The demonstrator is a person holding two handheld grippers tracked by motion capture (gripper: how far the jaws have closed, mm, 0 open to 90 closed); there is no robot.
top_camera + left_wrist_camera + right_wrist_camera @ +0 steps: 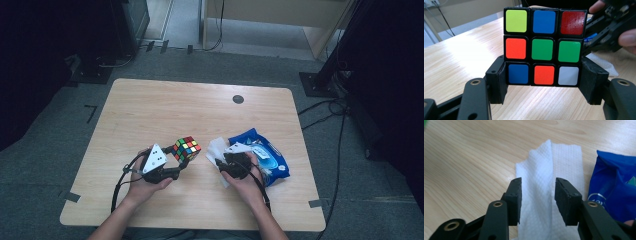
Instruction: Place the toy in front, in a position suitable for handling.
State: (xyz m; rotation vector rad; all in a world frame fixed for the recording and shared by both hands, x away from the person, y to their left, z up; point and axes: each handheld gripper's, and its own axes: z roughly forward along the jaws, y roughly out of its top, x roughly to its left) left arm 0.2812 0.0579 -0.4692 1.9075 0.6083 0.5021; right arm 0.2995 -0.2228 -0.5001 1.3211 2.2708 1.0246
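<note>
A scrambled colour cube (186, 148) (544, 47) is held just above the wooden table (165, 110), left of centre. My left gripper (181, 159) (544, 83) is shut on it, with its pads pressing the cube's bottom row from both sides. A white textured wipe (216, 148) (549, 165) lies flat beside a blue wipes pack (267, 155) (614, 182). My right gripper (222, 160) (537, 195) hovers low over the wipe's near end. Its jaws stand apart with the wipe lying between and beneath them, and the pads do not press it.
A round dark grommet (238, 99) sits near the table's far edge. In the left gripper view the other hand and its gripper (609, 32) are close on the right of the cube. Cables and a stand base (320, 85) lie on the floor at right.
</note>
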